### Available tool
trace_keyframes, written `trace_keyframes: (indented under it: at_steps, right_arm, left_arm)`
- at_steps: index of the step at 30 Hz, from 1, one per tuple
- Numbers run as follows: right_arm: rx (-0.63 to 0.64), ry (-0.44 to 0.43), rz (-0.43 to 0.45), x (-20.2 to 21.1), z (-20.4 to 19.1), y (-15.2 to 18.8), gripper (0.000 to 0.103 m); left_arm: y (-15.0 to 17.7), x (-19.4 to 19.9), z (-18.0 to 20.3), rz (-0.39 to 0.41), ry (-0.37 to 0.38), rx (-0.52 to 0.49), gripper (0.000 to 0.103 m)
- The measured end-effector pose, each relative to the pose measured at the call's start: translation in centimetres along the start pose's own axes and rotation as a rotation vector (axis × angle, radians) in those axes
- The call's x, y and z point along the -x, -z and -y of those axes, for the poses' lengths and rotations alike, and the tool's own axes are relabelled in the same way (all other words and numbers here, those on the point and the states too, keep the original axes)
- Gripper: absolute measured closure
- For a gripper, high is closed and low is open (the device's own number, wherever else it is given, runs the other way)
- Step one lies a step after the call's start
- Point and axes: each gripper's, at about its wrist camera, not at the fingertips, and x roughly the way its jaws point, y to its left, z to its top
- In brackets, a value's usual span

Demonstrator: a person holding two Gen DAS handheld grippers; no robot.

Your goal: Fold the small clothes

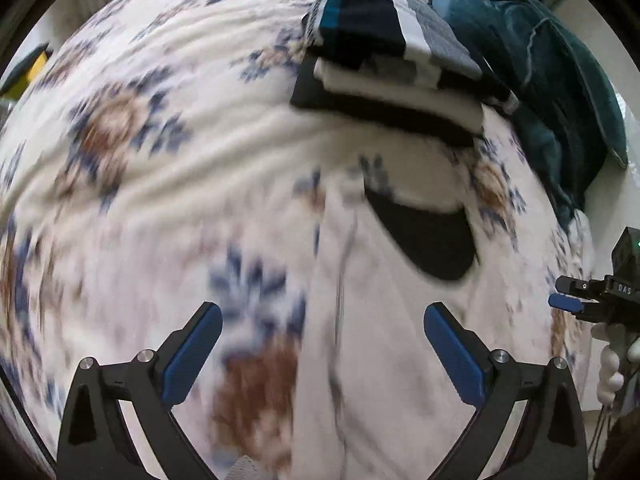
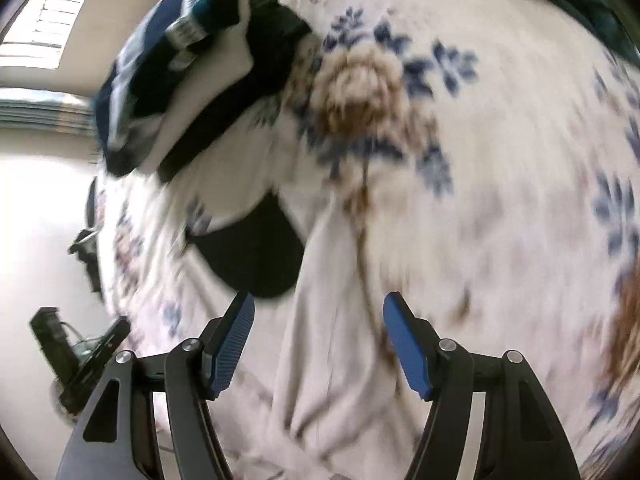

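- The left gripper (image 1: 322, 344) hangs over the bed (image 1: 168, 184), its blue-padded fingers (image 1: 192, 354) spread wide with nothing between them.
- The right gripper (image 2: 318, 340) also has its fingers (image 2: 234, 344) apart and empty.
- Below both lies a pale garment (image 1: 360, 340) with a dark collar opening (image 1: 428, 236) — flat on the floral blanket, blurred.
- A stack of folded clothes (image 1: 384, 60) sits beyond it, near a teal pillow (image 1: 540, 80).
- The right gripper's tip shows at the left view's right edge.

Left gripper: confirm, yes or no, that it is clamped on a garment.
No, the left gripper stands wide open above the floral blanket, gripping nothing.
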Motion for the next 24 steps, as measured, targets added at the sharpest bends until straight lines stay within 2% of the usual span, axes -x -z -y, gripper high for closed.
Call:
trace_keyframes:
  at_steps: [3, 7, 9, 13, 17, 22, 23, 24]
  right_arm:
    - [-0.017, -0.013, -0.032, 1.8, 1.2, 5.1, 0.034]
    - [-0.041, 0.025, -0.097, 3.1, 3.5, 11.5, 0.034]
    - [-0.067, 0.042, -0.157, 2.9, 5.1, 15.2, 0.034]
    - [-0.112, 0.11, -0.265, 0.9, 8.3, 20.9, 0.034]
    - [-0.175, 0.144, -0.346, -1.1, 11.3, 25.9, 0.034]
    - [-0.237, 0.134, -0.404, -3.6, 13.7, 29.6, 0.034]
    - [-0.254, 0.122, -0.411, -3.9, 14.1, 30.5, 0.034]
    - [-0.258, 0.114, -0.41, -4.0, 14.2, 30.8, 0.035]
  left_arm:
    - [5.2, 1.6, -0.7, -0.066, -0.034, 0.029, 0.0]
    - [12.8, 0.8, -3.0, -0.236, -0.065, 0.147, 0.0]
    - [16.3, 0.3, -4.0, -0.311, -0.068, 0.2, 0.0]
    - [21.8, -1.0, -4.7, -0.41, -0.099, 0.188, 0.0]
    - [24.3, -2.6, -4.1, -0.468, -0.054, 0.153, 0.002]
    - [24.9, -4.3, -2.8, -0.486, -0.015, 0.094, 0.011]
    - [24.9, -4.5, -2.6, -0.485, -0.006, 0.096, 0.018]
    - [25.0, -4.6, -2.5, -0.486, 0.001, 0.099, 0.029]
